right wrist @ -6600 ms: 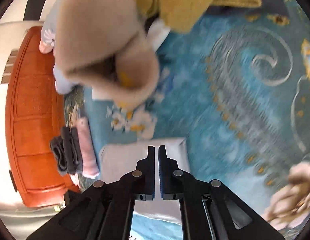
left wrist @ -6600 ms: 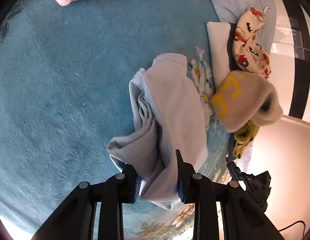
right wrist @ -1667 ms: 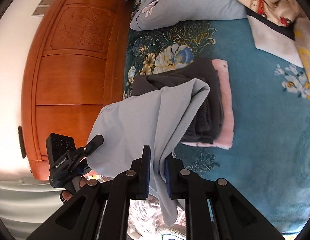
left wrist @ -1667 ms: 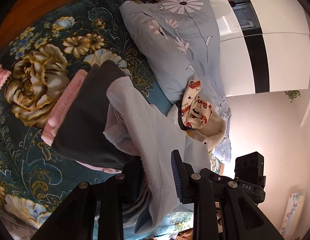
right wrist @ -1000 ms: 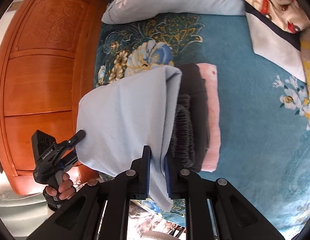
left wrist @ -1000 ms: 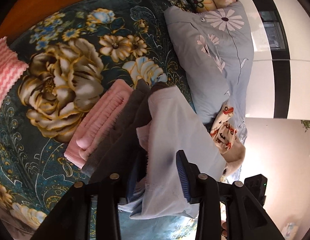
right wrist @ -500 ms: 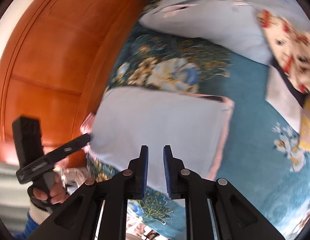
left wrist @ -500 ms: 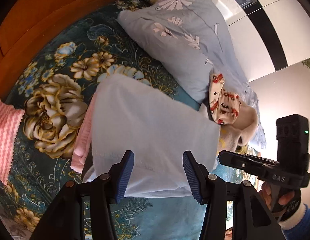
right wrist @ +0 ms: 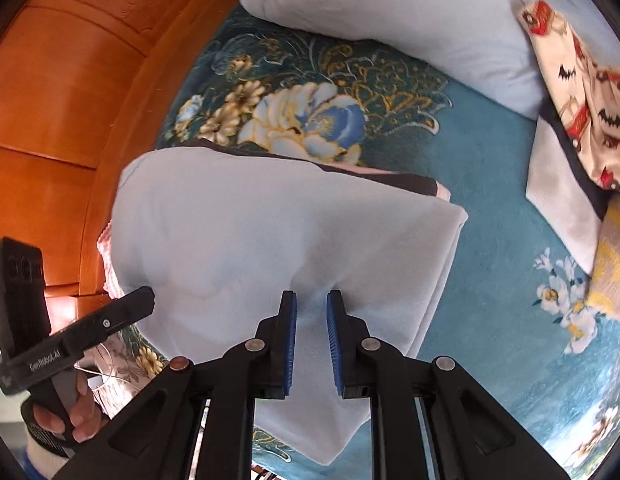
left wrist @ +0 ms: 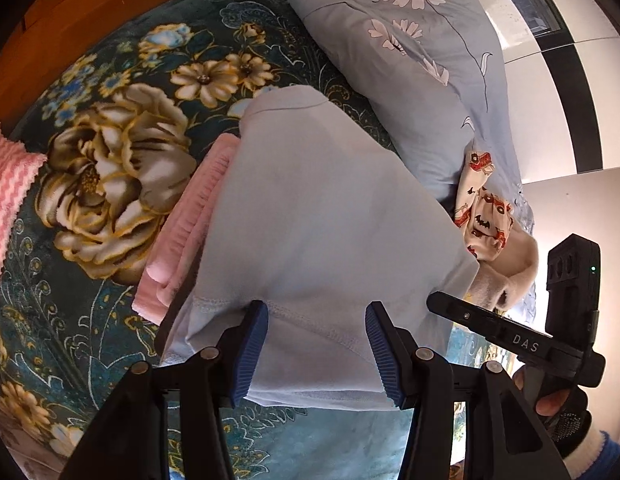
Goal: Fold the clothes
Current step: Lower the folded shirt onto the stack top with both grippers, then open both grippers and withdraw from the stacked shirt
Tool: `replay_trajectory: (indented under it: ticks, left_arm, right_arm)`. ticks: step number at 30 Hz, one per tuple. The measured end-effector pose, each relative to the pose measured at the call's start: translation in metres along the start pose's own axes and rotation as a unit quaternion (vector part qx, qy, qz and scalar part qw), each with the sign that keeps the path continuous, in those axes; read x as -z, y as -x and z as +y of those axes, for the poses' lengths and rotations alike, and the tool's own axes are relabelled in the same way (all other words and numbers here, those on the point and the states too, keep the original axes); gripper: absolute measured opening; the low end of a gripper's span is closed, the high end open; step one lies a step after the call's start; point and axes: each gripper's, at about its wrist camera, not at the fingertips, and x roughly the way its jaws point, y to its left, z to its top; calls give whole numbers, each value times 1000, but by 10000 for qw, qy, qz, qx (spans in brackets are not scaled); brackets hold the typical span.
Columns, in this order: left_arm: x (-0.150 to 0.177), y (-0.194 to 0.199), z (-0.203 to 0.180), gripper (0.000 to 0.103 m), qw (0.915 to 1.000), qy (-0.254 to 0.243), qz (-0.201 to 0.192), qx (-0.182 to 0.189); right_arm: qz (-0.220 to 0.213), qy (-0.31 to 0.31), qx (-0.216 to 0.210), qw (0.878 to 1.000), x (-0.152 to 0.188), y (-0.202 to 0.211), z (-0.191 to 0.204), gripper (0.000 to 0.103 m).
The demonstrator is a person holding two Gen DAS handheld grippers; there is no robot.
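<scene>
From the left wrist, one folded pale blue cloth (left wrist: pixel 318 216) lies on top of one folded pink towel (left wrist: pixel 186 224) on the flowery teal blanket (left wrist: pixel 110 168). One grey-blue daisy pillow (left wrist: pixel 426 60) sits behind. The left gripper (left wrist: pixel 316 344) has its jaws wide apart, holding nothing, over the cloth's near edge. From the right wrist, the right gripper (right wrist: pixel 311 340) shows a small gap, with the same cloth (right wrist: pixel 270 248) under its tips, not pinched.
</scene>
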Motion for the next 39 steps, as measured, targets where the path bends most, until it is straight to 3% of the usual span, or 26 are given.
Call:
replay_trajectory:
  ticks: [3, 8, 10, 12, 17, 18, 23, 28, 30, 33, 36, 39]
  left_arm:
    - [2, 5, -5, 55, 9999, -35, -54, -142]
    - [16, 27, -23, 55, 9990, -289, -278, -202]
    - [25, 38, -29, 62, 9985, -282, -434, -166]
    - [37, 44, -34, 66, 9980, -246, -575, -105]
    - [78, 49, -48, 76, 9953, -185, -937, -188]
    - [88, 48, -50, 81, 9949, -172, -977, -193]
    - [137, 48, -65, 91, 9932, -302, -1006, -497]
    - [187, 59, -74, 103, 9899, -368, -1244, -575]
    - [203, 62, -75, 103, 9895, -279, -1264, -640]
    - [224, 70, -78, 103, 9886, -177, -1324, -699]
    - [240, 78, -81, 103, 9856, -160, -1402, -929]
    - [252, 87, -88, 103, 9744, -337, -1726, -1398]
  right_arm:
    - [29, -21, -23, 10000, 1, 4, 1, 15]
    - [-351, 367, -196, 9985, 18, 44, 18, 15]
    - [-506, 474, -232, 9973, 29, 62, 23, 18]
    - [-616, 593, -247, 9960, 42, 76, 27, 36]
    - [-759, 919, -195, 9927, 86, 95, 33, 51]
    - [-787, 938, -194, 9923, 95, 97, 30, 57]
    - [-952, 1059, -97, 9898, 142, 105, 16, 72]
    - [-1010, 993, -174, 9898, 184, 106, -3, 76]
    - [-1070, 952, -109, 9896, 199, 106, -8, 96]
    - [-1147, 993, 84, 9884, 219, 107, -12, 97]
    - [-1320, 1146, 542, 9831, 233, 110, -10, 97]
    - [-1469, 1236, 782, 9783, 241, 115, -7, 97]
